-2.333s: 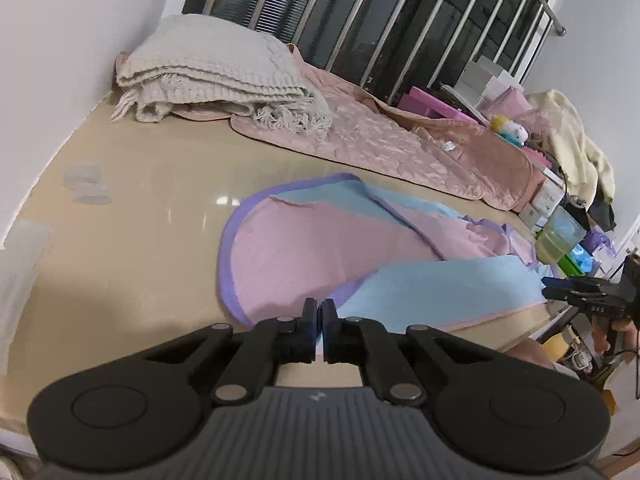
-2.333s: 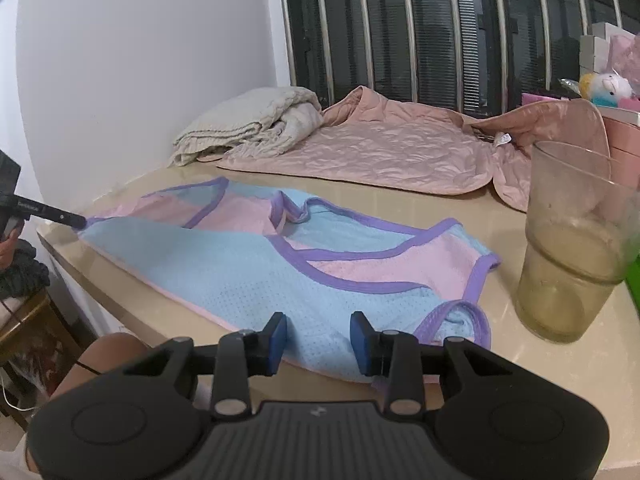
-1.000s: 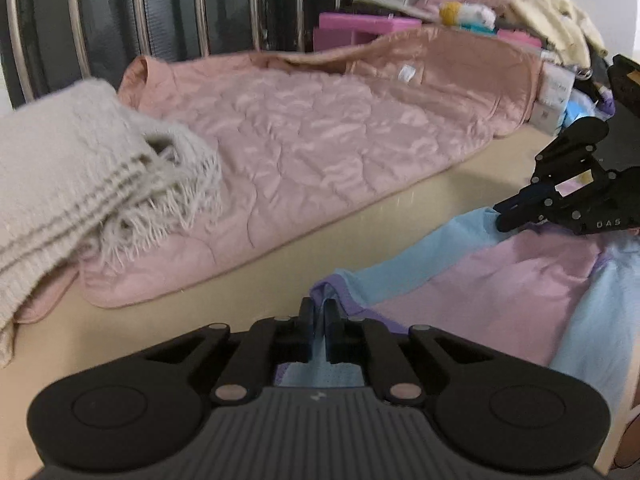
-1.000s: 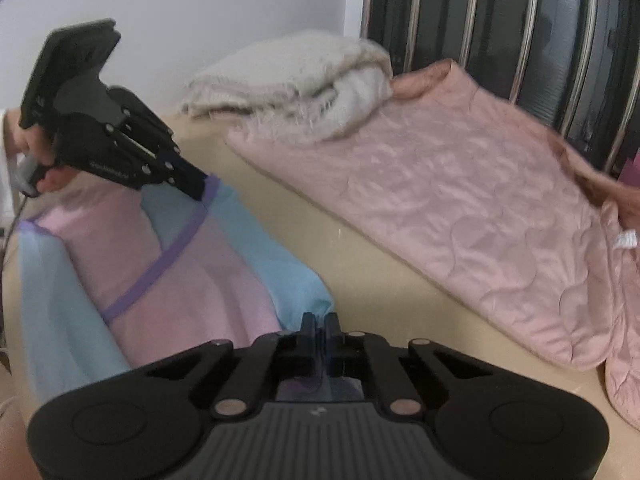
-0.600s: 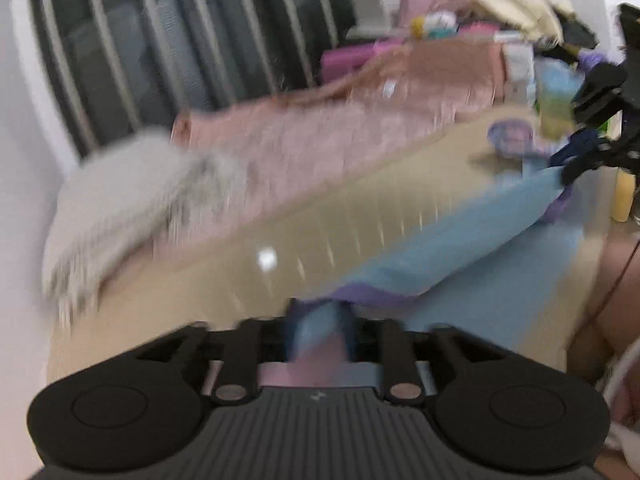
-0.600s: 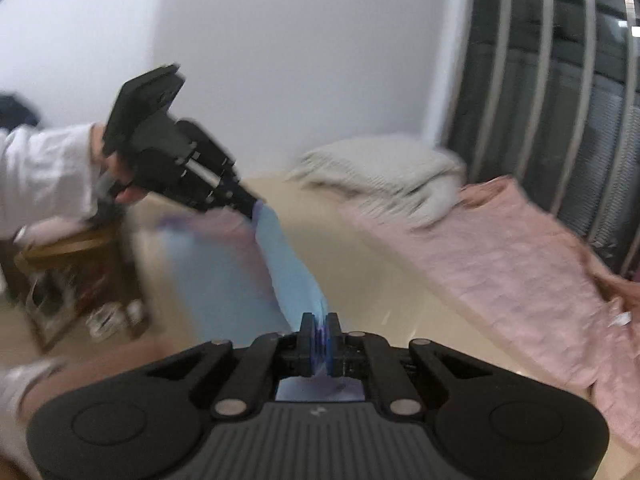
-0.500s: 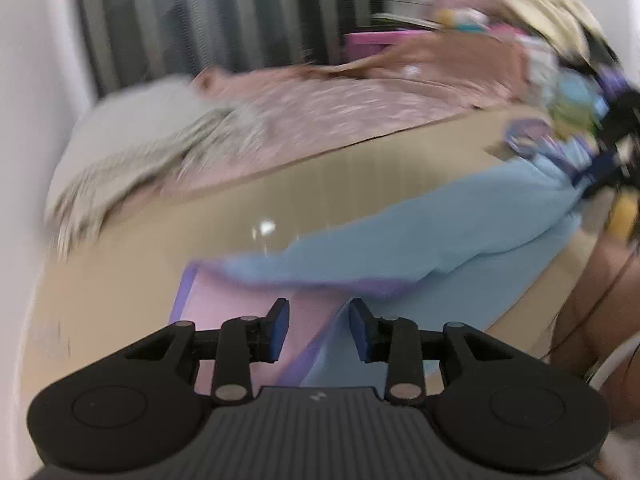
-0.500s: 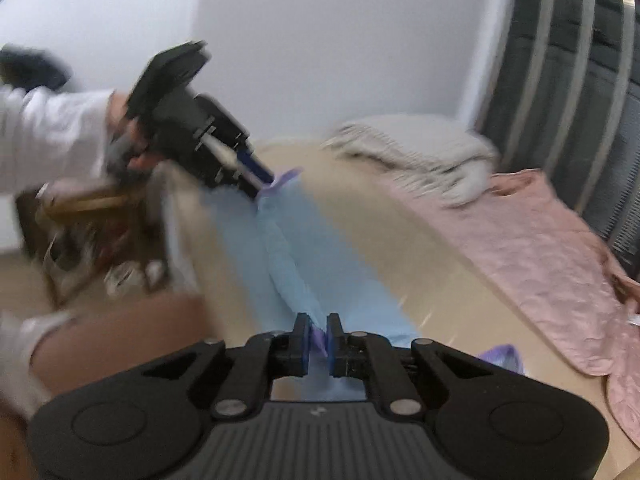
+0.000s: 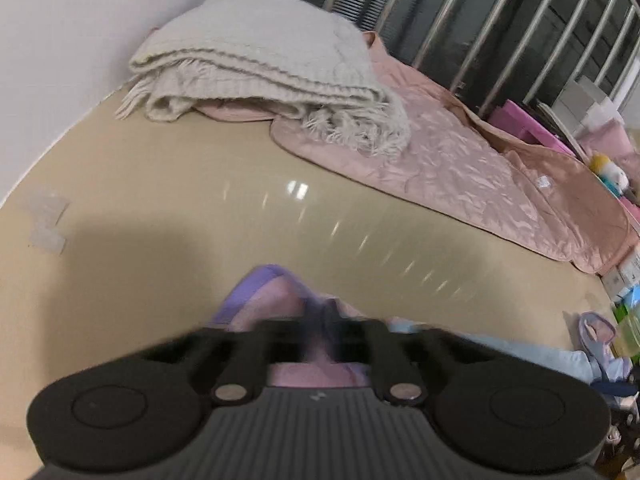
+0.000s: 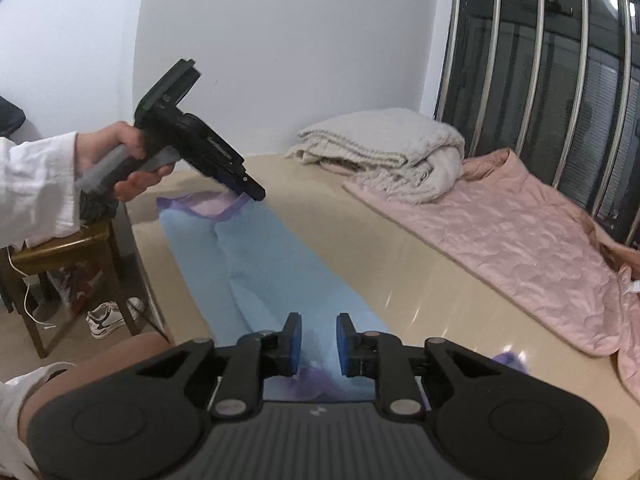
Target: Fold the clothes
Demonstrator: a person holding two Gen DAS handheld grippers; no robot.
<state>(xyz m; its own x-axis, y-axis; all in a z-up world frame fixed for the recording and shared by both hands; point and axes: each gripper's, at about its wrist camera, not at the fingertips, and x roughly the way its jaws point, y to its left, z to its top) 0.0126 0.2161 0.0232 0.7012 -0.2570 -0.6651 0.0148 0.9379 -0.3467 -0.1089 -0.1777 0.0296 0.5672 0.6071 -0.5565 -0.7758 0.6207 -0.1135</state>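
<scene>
Mostly folded, garment lies long on table, running 11 to 6 o'clock. Left gripper blurred in own view, grip unclear, tips at garment's far purple edge. Right gripper open, over near end.

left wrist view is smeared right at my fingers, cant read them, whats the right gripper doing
observer: The right gripper is open, its blue pads apart. The garment lies under them, not pinched.
operator: how does the garment lie overall
observer: As a long narrow strip, blue side up, along the near edge of the table, running from the right gripper to the left gripper.
operator: is left pinching it
observer: Cannot tell. From the right wrist view its tips sit right at the purple-trimmed end, but the pinch itself is not clear in either view.
</scene>
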